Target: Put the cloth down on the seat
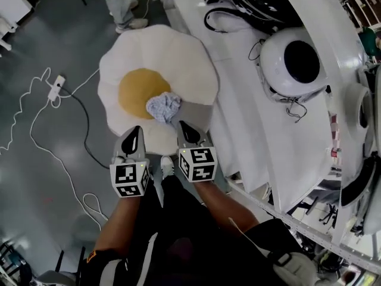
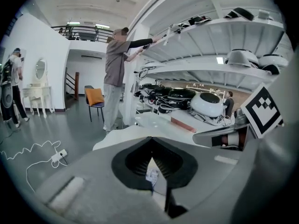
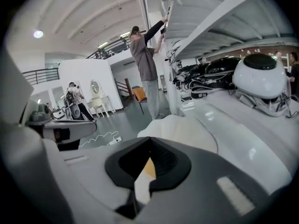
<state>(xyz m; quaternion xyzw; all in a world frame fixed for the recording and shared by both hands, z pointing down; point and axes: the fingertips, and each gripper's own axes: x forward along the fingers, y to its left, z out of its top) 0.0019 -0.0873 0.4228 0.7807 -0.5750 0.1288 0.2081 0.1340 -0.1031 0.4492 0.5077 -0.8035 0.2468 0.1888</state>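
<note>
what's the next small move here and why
Probably draw the left gripper and right gripper back: both are shut on nothing, and the crumpled pale blue-white cloth already lies on the egg-shaped white-and-yellow seat.

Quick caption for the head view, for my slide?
Crumpled cloth lies on the egg-shaped seat; left gripper and right gripper hover shut near it.

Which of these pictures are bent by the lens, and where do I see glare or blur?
Left gripper view: strong fisheye, black round border, the shelves curve; the nearest foreground is soft. Right gripper view: same fisheye, with glare patches on the glossy white table. Head view: nearly straight, even light, the cloth sharp on the egg-shaped seat.
</note>
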